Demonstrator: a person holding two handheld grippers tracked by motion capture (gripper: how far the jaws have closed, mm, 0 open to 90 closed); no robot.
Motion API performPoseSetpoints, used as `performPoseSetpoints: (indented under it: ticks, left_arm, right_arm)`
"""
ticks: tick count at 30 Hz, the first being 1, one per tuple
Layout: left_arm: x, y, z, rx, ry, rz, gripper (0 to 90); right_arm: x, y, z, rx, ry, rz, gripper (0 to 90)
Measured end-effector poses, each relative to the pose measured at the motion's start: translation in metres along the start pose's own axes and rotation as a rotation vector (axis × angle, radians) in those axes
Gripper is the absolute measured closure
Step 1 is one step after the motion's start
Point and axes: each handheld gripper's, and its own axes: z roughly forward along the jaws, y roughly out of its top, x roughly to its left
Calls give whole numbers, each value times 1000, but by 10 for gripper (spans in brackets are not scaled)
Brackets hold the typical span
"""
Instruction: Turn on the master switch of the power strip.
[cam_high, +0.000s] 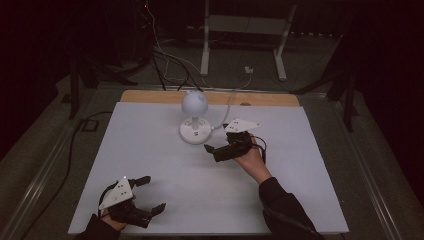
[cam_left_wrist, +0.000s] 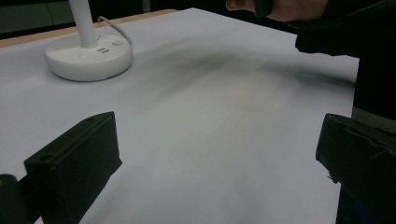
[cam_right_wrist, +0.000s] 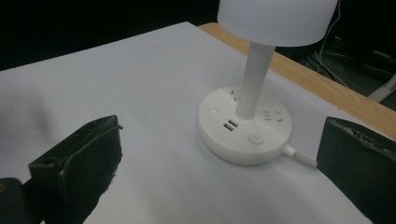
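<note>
A white desk lamp stands at the far middle of the white table (cam_high: 150, 150). Its round base (cam_high: 195, 131) carries sockets, USB ports and a button, and its dome head (cam_high: 194, 102) sits on a short stem. My right gripper (cam_high: 217, 138) hovers just right of the base, open, with nothing between its jaws. In the right gripper view the base (cam_right_wrist: 245, 126) lies a short way ahead between the wide-spread jaws. My left gripper (cam_high: 152, 194) rests near the front left edge, open and empty. The left gripper view has the lamp base (cam_left_wrist: 88, 56) far off at upper left.
The lamp's white cable (cam_high: 229, 107) runs off the table's wooden far edge (cam_high: 270, 99). Behind the table stand a white frame (cam_high: 245, 35) and loose cables on the dark floor. A person's right hand and dark sleeve (cam_left_wrist: 327, 28) cross the left gripper view's upper right.
</note>
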Motion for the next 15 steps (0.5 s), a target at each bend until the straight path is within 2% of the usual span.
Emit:
performPoseSetpoints:
  ticks: [15]
  left_arm:
    - [1, 0, 0, -1, -2, -4, 2]
  right_arm:
    - [1, -5, 29, 37, -14, -13, 0]
